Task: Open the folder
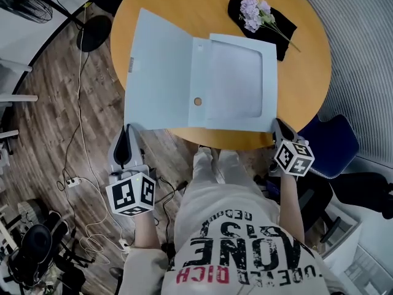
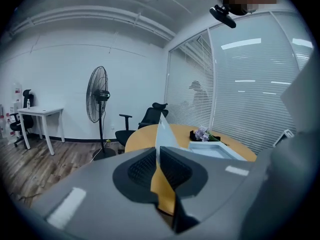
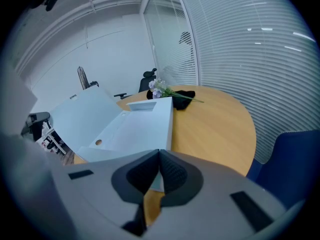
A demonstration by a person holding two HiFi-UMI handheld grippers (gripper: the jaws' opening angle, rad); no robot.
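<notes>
Nearest us, at the bottom of the head view, our printed shirt (image 1: pixel 239 251) fills the lower middle of the frame, with a marker cube on the tool at either side. At lower left, the left gripper (image 1: pixel 127 129) is clenched on the lower left corner of the folder's cover (image 1: pixel 159 72). In the left gripper view that pale sheet runs edge-on between the pads. At lower right, the right gripper (image 1: pixel 278 125) has its jaws pressed together with nothing between them. Its tips sit at the folder's lower right corner, and we cannot tell whether they touch it. A blue chair (image 1: pixel 334 141) stands just right of that gripper. The folder (image 1: pixel 236 85) lies open on the round wooden table (image 1: pixel 304 85) at mid-frame. Its cover spreads to the left past the table's edge and slopes upward in the right gripper view. Beyond it, at upper right, lilac flowers (image 1: pixel 253 11) rest on a black cloth (image 1: pixel 284 37).
</notes>
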